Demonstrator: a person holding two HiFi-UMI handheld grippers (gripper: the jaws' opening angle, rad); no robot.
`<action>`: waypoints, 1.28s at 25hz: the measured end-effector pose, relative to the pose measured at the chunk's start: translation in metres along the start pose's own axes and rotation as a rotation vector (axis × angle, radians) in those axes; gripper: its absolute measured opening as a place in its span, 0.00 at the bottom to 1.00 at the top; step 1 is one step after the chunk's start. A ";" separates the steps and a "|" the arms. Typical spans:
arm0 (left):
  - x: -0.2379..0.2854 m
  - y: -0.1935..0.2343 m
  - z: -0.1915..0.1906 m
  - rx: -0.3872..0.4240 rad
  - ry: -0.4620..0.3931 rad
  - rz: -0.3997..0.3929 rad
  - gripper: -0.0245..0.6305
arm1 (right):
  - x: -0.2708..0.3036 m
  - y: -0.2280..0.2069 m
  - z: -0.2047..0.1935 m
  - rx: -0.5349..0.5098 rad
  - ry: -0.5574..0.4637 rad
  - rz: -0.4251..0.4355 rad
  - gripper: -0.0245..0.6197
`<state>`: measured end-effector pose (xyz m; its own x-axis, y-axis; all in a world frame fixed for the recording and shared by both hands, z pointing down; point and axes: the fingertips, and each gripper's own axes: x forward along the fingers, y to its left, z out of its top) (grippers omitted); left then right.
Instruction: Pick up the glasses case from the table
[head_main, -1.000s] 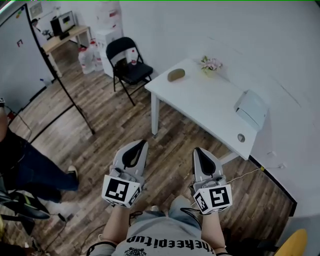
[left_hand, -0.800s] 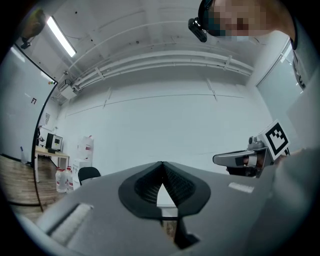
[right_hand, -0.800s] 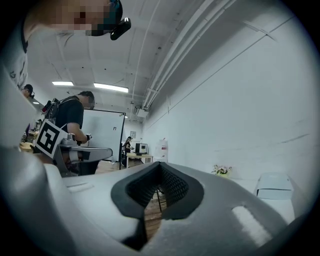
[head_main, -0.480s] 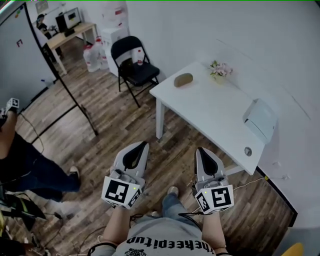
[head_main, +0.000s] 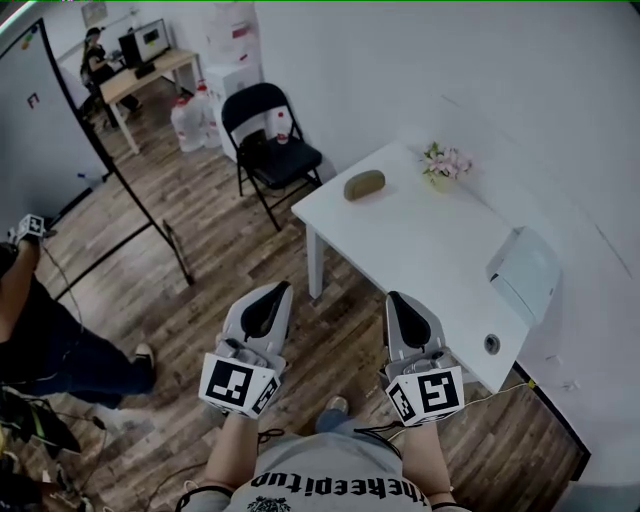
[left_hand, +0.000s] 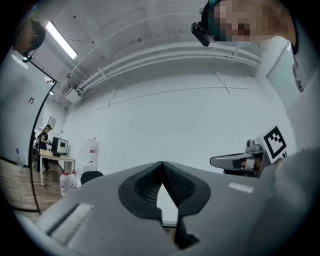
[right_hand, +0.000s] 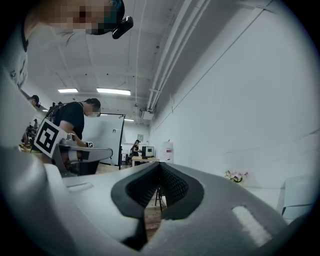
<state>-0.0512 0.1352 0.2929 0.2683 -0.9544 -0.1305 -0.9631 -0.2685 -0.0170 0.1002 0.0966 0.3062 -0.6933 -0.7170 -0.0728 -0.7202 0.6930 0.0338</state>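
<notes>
Even, cool indoor light across my head view, ceiling tube (left_hand: 61, 39) glaring in my left gripper view, two bright ceiling panels (right_hand: 95, 91) in my right gripper view, white table (head_main: 420, 240) pale and low in contrast, heavy fisheye bending at the edges, dark vignetted corners, near foreground soft and unfocused.

The only words I can read are on the wearer's shirt (head_main: 335, 487), on the near side of the white table (head_main: 420, 240). It is one line of dark print, upside down to me, and it looks like "thekeepitup", though I am not sure of every letter. Also on the table's near side, the cubes of the left gripper (head_main: 281, 290) and the right gripper (head_main: 394, 299) carry black-and-white square markers, which are patterns rather than letters. Well left of the table, a tall panel (head_main: 30, 140) bears a small red mark too small to read. Beyond the table's far left end, the water jugs (head_main: 188, 122) have red labels I cannot make out.
</notes>
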 end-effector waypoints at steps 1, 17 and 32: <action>0.009 -0.001 -0.001 0.002 0.000 0.001 0.07 | 0.004 -0.008 0.000 0.002 -0.002 0.004 0.04; 0.076 0.010 -0.004 0.029 -0.007 0.025 0.07 | 0.049 -0.067 -0.013 0.040 -0.005 0.010 0.04; 0.180 0.080 -0.026 -0.019 -0.007 -0.099 0.07 | 0.147 -0.108 -0.028 0.034 0.011 -0.108 0.04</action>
<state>-0.0796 -0.0614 0.2935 0.3616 -0.9223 -0.1360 -0.9315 -0.3636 -0.0111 0.0753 -0.0854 0.3196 -0.6119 -0.7883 -0.0637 -0.7896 0.6135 -0.0073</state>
